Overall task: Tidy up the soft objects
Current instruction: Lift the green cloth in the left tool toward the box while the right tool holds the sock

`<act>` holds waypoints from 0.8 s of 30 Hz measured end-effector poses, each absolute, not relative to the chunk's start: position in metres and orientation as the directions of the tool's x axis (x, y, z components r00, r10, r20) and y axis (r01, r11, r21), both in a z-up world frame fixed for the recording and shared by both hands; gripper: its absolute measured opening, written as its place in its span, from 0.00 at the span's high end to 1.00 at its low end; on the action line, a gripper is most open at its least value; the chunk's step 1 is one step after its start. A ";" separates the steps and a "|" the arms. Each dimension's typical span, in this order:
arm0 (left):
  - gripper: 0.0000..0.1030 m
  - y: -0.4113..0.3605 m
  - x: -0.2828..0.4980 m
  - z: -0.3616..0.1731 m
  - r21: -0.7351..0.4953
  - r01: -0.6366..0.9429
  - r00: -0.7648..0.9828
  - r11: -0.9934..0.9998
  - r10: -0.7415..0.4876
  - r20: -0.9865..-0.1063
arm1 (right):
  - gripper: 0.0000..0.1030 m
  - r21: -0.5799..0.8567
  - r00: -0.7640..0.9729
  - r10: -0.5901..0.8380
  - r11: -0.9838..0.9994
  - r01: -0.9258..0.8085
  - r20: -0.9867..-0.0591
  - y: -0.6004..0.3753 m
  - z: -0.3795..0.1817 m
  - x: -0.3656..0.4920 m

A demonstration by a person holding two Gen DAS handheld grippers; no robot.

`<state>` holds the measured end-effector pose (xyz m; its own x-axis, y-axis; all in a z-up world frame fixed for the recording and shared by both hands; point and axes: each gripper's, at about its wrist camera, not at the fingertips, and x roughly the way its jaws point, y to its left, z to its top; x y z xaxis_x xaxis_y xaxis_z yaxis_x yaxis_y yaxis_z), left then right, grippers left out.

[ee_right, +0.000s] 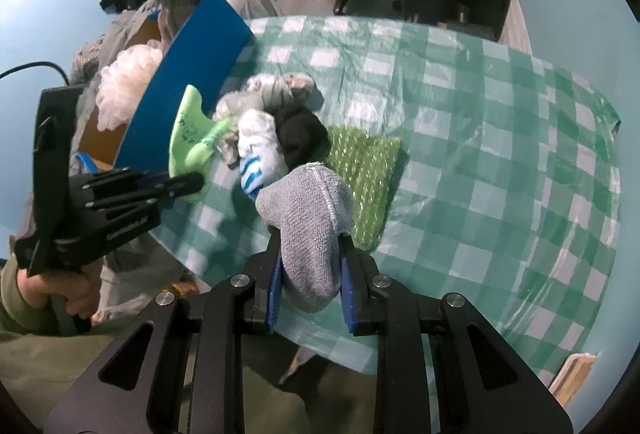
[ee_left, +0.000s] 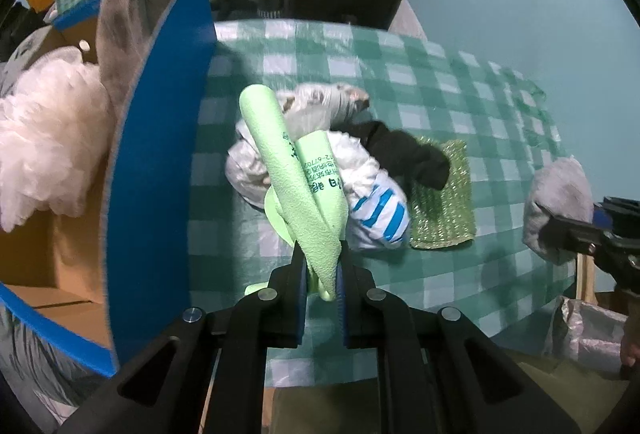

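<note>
Left claw [ee_left: 323,274] pinching pebbled green foam sheet [ee_left: 288,170], right claw [ee_right: 311,266] clamping grey knit cloth [ee_right: 308,210]

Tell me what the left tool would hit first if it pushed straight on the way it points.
Probably the heap of soft items on the checked tablecloth. The left tool, shut on the green foam sleeve, aims steeply down at it, near the white bundle with blue stripes. Depth is uncertain.
</note>
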<state>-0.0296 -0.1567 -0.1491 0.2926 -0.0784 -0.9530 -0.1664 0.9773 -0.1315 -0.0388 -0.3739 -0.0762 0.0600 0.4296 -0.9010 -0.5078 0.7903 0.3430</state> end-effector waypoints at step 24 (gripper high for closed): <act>0.89 -0.132 -0.022 -0.074 -0.135 -0.132 0.437 0.982 -0.065 -0.897 | 0.77 0.303 0.144 0.446 0.778 -0.551 -0.884 -0.324 -0.025 -0.015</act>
<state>-0.0224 -0.1318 -0.0742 0.4370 -0.0652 -0.8971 -0.1315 0.9820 -0.1355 -0.0150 -0.3244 -0.0249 0.1435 0.4455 -0.8837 -0.5507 0.7779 0.3027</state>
